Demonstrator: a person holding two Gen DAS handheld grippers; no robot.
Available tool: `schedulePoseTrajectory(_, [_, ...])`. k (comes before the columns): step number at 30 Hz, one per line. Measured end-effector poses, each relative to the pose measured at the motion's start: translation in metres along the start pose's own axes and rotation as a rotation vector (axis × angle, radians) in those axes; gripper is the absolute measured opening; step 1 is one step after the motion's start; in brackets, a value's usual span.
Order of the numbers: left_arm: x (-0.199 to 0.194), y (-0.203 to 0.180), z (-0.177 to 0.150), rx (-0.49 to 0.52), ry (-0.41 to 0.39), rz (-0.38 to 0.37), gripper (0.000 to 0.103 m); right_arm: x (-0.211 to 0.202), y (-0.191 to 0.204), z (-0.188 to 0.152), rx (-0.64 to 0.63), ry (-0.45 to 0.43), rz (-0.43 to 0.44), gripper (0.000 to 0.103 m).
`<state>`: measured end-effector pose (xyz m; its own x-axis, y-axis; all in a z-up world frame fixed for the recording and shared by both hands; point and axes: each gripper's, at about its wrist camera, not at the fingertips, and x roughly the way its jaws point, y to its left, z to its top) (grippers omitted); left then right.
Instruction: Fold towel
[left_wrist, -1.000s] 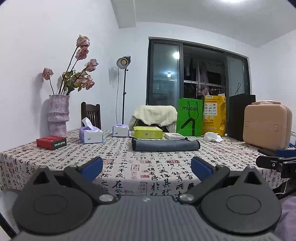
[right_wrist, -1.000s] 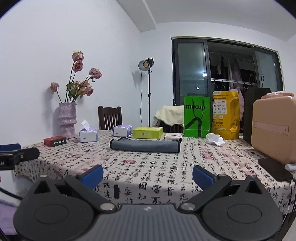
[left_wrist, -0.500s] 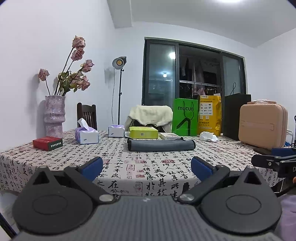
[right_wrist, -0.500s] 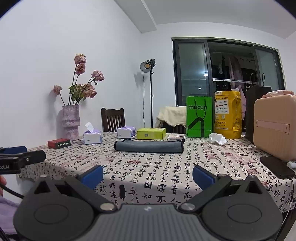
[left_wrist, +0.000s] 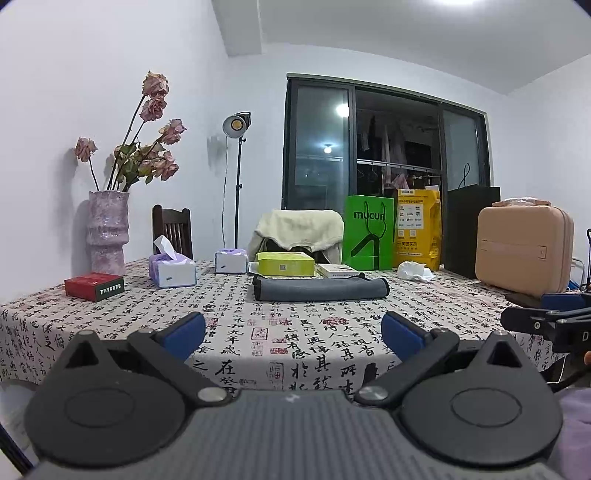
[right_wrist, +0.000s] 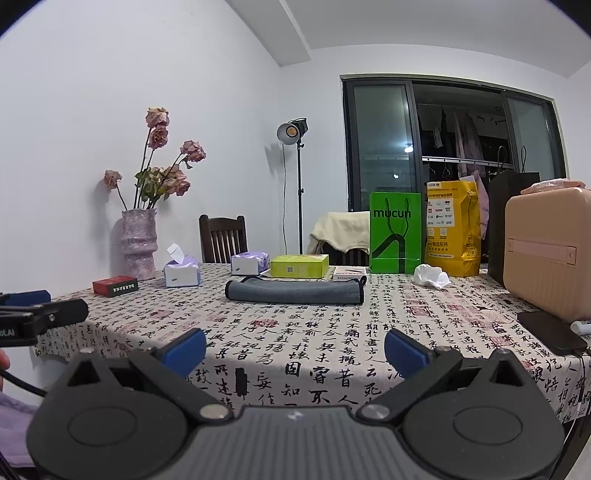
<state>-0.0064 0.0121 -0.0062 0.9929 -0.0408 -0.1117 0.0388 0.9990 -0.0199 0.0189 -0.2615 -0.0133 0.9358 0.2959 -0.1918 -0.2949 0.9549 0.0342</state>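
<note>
Left gripper (left_wrist: 293, 334) spread, empty, off near table edge. Right gripper (right_wrist: 295, 349) likewise spread, empty. Grey towel (right_wrist: 294, 290) lay mid-table (right_wrist: 332, 332), well apart, already doubled over. Likely soft, light, limp; best pinched at both end corners.

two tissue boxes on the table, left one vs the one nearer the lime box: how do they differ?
The left tissue box has a white tissue sticking up from its top; the far tissue box shows none. The left tissue box stands nearer the vase and closer to the camera, while the far tissue box sits beside the lime box. Both are white with purple tops and stand on the tablecloth, behind the grey towel.
</note>
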Motion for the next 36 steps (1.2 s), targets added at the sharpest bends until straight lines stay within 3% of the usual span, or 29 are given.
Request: schedulePoseTrajectory(36, [-0.0027,-0.0012,0.0035,0.010,-0.020,0.005,0.103,0.0013,-0.0005,-0.0008,0.001,-0.001,-0.008,0.103])
